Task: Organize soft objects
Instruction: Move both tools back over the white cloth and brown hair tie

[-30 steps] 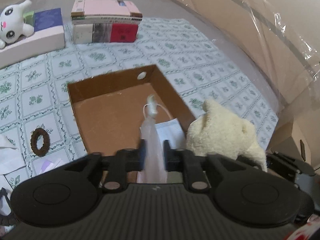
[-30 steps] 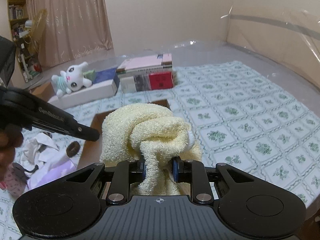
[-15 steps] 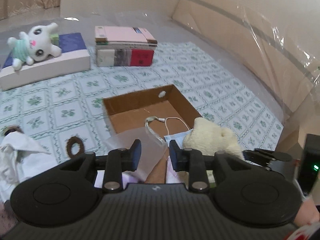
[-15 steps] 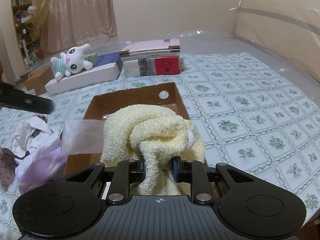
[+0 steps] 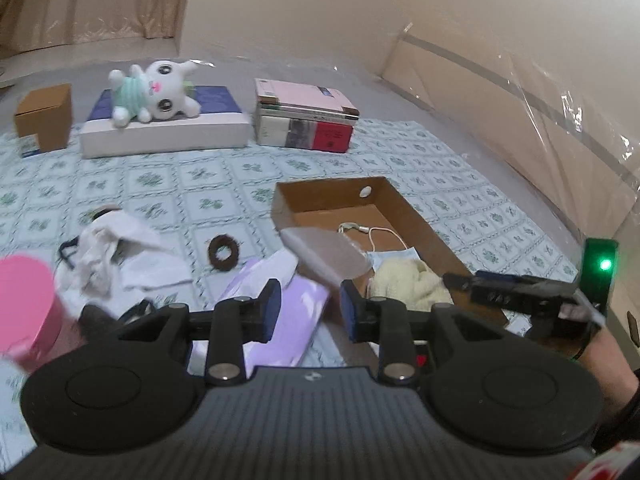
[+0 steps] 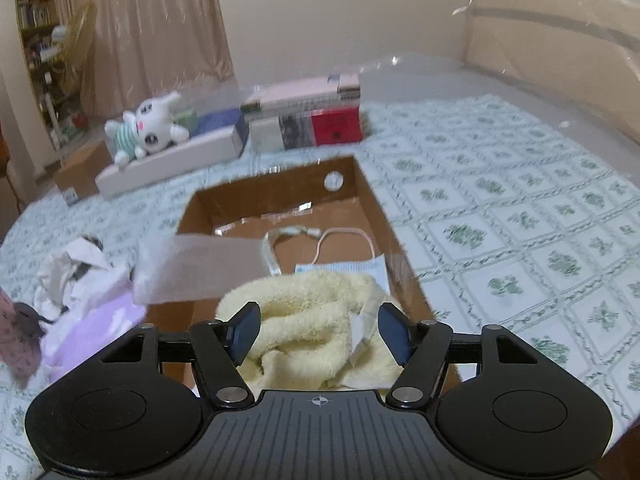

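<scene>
An open cardboard box (image 5: 404, 208) (image 6: 372, 200) lies on the patterned cloth. Inside it are a cream towel (image 5: 404, 284) (image 6: 312, 312) and a blue face mask (image 5: 390, 258) (image 6: 344, 270) with its ear loop. A translucent wrapper (image 5: 324, 256) (image 6: 196, 268) is draped over the box's left wall. My right gripper (image 6: 320, 332) hangs over the towel with its jaws opening; the towel lies between them but the pads stand off it. My left gripper (image 5: 310, 312) is open and empty, left of the box, above a lilac cloth (image 5: 280, 312).
A white cloth heap (image 5: 116, 248), a brown scrunchie (image 5: 224, 252) and a pink thing (image 5: 24, 304) lie left of the box. At the back stand a plush bunny (image 5: 152, 96) on a white box (image 5: 168, 132), stacked books (image 5: 304, 120) and a small carton (image 5: 44, 120).
The left gripper let go of the translucent wrapper, then drew back and to the left of the box. The right gripper opened and the towel dropped into the box.
</scene>
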Demonstrator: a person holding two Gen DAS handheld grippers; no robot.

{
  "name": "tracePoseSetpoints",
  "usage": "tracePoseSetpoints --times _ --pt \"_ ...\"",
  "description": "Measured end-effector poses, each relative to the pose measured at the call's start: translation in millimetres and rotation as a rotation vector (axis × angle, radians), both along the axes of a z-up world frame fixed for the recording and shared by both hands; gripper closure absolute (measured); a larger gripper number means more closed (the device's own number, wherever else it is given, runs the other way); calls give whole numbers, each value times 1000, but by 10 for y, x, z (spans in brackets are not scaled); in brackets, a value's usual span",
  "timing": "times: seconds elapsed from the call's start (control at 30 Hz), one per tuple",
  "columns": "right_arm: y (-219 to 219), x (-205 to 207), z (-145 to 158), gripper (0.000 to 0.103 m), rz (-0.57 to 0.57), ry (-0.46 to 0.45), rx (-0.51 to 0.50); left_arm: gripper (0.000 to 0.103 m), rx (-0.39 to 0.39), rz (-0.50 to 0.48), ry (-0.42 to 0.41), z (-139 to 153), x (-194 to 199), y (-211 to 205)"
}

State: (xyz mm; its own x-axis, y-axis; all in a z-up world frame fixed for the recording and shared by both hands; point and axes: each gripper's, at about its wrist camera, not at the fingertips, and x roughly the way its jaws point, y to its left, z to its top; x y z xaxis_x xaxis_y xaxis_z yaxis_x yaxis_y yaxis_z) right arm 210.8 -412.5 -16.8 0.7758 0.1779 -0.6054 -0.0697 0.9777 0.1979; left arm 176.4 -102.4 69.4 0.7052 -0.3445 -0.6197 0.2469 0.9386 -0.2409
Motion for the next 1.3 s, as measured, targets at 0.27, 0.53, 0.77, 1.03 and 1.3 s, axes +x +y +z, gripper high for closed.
tracePoseSetpoints --times 0.27,0.53,0.77,1.03,1.3 --pt "147 -679 325 33 -35 -85 128 71 -12 80 -29 6 -576 344" --pt "544 -1213 397 31 -9 -60 186 65 45 173 -48 -42 -1017 774" --pt "854 -1410 414 30 43 -46 155 60 131 254 -66 -127 -1325 1101" --pt "1030 -1430 377 30 75 -29 136 55 159 293 -74 -174 -1453 1305" --pt "1031 -1397 364 30 78 -21 131 49 157 272 -65 -227 -1433 1297"
